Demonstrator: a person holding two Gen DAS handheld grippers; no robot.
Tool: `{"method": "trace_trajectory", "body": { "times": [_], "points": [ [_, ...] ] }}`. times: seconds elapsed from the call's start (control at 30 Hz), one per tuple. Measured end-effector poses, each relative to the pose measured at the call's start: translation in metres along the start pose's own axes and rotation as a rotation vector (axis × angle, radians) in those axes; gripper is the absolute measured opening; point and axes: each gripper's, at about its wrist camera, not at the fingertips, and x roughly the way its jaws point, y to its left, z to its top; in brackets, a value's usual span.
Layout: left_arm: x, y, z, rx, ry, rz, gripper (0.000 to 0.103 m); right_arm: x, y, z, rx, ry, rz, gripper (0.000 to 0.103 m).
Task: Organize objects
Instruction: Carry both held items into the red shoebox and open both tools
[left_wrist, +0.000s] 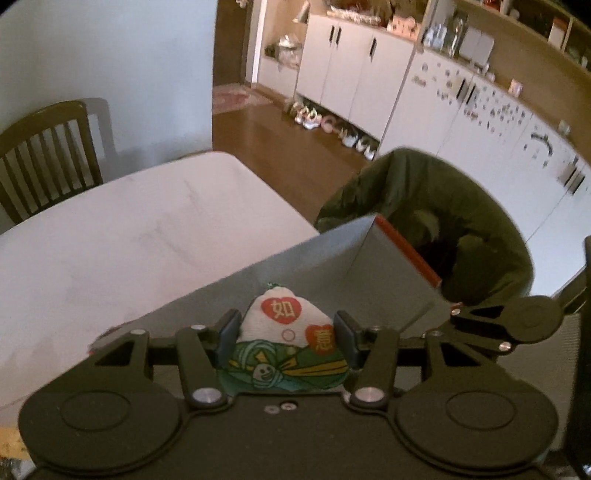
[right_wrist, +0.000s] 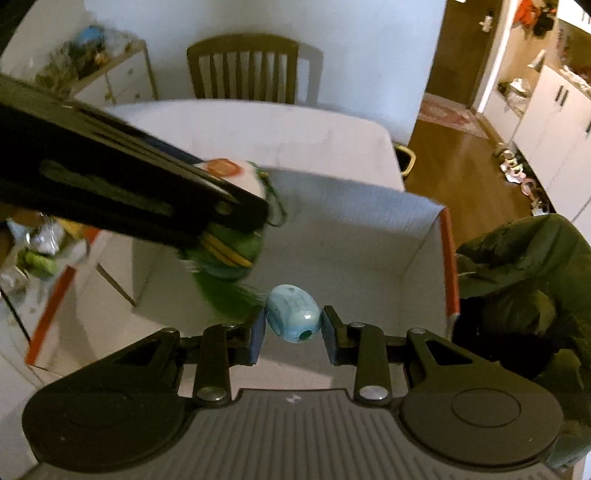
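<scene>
My left gripper (left_wrist: 287, 334) is shut on a white and green cloth pouch (left_wrist: 286, 339) with red hearts, held above an open grey cardboard box (left_wrist: 332, 258). In the right wrist view the left gripper's fingers (right_wrist: 236, 210) hold the same pouch (right_wrist: 231, 251) over the box (right_wrist: 351, 229). My right gripper (right_wrist: 293, 326) has its jaws close around a small light-blue egg-shaped object (right_wrist: 293, 317); a narrow gap shows on each side, so the grip is unclear. It hovers inside the box.
The box stands on a white table (left_wrist: 110, 229). A wooden chair (right_wrist: 243, 70) is at the far side. A chair with a dark green jacket (right_wrist: 524, 266) is right of the box. Clutter (right_wrist: 33, 254) lies at left.
</scene>
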Motion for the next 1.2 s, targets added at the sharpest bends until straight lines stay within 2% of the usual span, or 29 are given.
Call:
{"method": "trace_trajectory", "body": {
  "times": [0.3, 0.37, 0.47, 0.7, 0.9, 1.03, 1.1, 1.13, 1.2],
  "points": [
    [0.056, -0.001, -0.005, 0.018, 0.103, 0.029, 0.054, 0.048, -0.01, -0.007, -0.028, 0.127, 0.055, 0.032],
    [0.064, -0.001, -0.006, 0.02, 0.12, 0.03, 0.054, 0.047, -0.009, -0.004, -0.04, 0.124, 0.074, 0.032],
    [0.073, 0.0, -0.009, 0.018, 0.147, 0.03, 0.054, 0.053, -0.008, -0.002, -0.069, 0.165, 0.039, 0.032],
    [0.082, 0.006, -0.015, -0.002, 0.19, 0.036, 0.055, 0.064, -0.012, 0.0, -0.057, 0.252, 0.055, 0.032],
    [0.084, 0.012, -0.018, -0.023, 0.217, 0.033, 0.06, 0.056, -0.015, 0.0, -0.03, 0.238, 0.076, 0.033],
    [0.075, 0.013, -0.021, -0.018, 0.201, 0.047, 0.076, 0.05, -0.019, 0.004, -0.01, 0.206, 0.102, 0.033],
    [0.068, 0.013, -0.021, -0.024, 0.188, 0.046, 0.077, 0.043, -0.023, 0.002, 0.004, 0.18, 0.112, 0.043],
    [0.065, 0.014, -0.022, -0.029, 0.183, 0.044, 0.077, 0.036, -0.023, -0.003, 0.01, 0.165, 0.115, 0.052],
    [0.055, 0.015, -0.022, -0.039, 0.163, 0.04, 0.079, 0.029, -0.023, -0.003, 0.019, 0.139, 0.123, 0.054]
  ]
}}
